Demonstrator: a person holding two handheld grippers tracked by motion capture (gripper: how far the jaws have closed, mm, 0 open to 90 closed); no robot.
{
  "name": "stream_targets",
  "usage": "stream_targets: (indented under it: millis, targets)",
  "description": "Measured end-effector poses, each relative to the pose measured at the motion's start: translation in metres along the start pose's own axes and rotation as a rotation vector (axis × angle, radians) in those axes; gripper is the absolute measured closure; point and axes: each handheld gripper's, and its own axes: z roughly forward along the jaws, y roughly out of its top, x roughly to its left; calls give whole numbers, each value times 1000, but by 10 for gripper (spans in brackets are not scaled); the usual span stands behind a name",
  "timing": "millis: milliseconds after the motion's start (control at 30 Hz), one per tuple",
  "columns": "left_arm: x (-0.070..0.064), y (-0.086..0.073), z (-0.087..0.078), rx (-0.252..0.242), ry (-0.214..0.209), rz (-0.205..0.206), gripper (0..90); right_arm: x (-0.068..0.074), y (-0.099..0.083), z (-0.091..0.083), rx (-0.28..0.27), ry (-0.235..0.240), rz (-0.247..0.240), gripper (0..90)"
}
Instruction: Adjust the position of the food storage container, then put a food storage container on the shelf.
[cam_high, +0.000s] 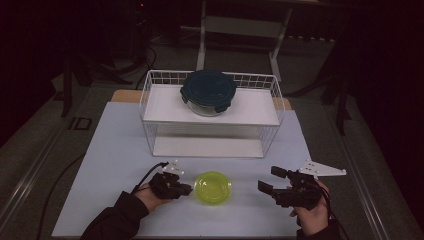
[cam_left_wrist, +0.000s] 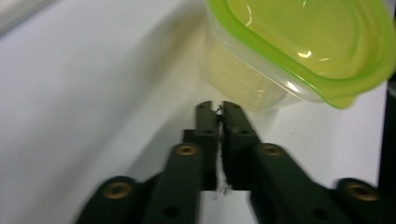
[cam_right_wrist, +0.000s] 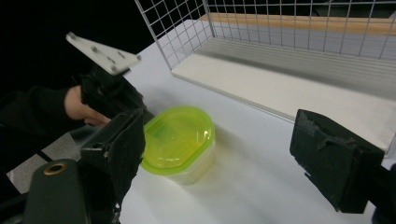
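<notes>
While both forearms rest low on the table (cam_high: 125, 150), the right hand-held gripper (cam_high: 270, 181) gapes wide, empty; the left hand-held gripper (cam_high: 186, 189), jaws pressed together, noses beside the lidded green container (cam_high: 213, 187) between them.

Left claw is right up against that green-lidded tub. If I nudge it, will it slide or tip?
The tub looks like thin clear plastic with nothing visible inside, so it is probably light and would likely slide on the smooth white table rather than tip, being low and wide. The shut left claw pushing low on its wall may skate it away; the walls may flex.
</notes>
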Motion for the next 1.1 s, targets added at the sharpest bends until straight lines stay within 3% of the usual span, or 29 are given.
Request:
stream_targets:
  millis: [33,100,133,167,267,400,467,533,633,900,1067,1100]
  targets:
    - [1,-1,-10,-17,13,-8,775,0,-1,0,1,0,1,176]
    - [1,-1,-10,-17,13,-8,755,0,-1,1,2,1,2,176]
    - [1,-1,-26,-46,9,-36,711,0,-2,2,4,0,1,176]
    - [1,-1,-26,-46,9,-36,701,0,-2,2,4,0,1,176]
    - [-2,5,-51,-112,-11,-67,651,2,-1,3,-4,7,-17,177]
    - [-10,14,-64,-155,-8,-104,573,7,1,4,-15,-1,-61,176]
    - [-12,20,-68,-180,-33,-152,536,9,1,4,-31,-6,-77,169]
    - [-14,23,-68,-188,-46,-172,504,10,0,6,-42,-9,-93,168]
    - [-16,29,-65,-189,-59,-189,471,10,-2,11,-21,-6,-80,168]
    - [-9,33,-44,-180,-78,-316,399,2,-9,36,77,-17,19,135]
    - [-5,32,-31,-147,-82,-372,397,1,-15,52,124,17,78,139]
    - [-4,32,-26,-121,-60,-412,398,-1,-20,62,152,29,126,177]
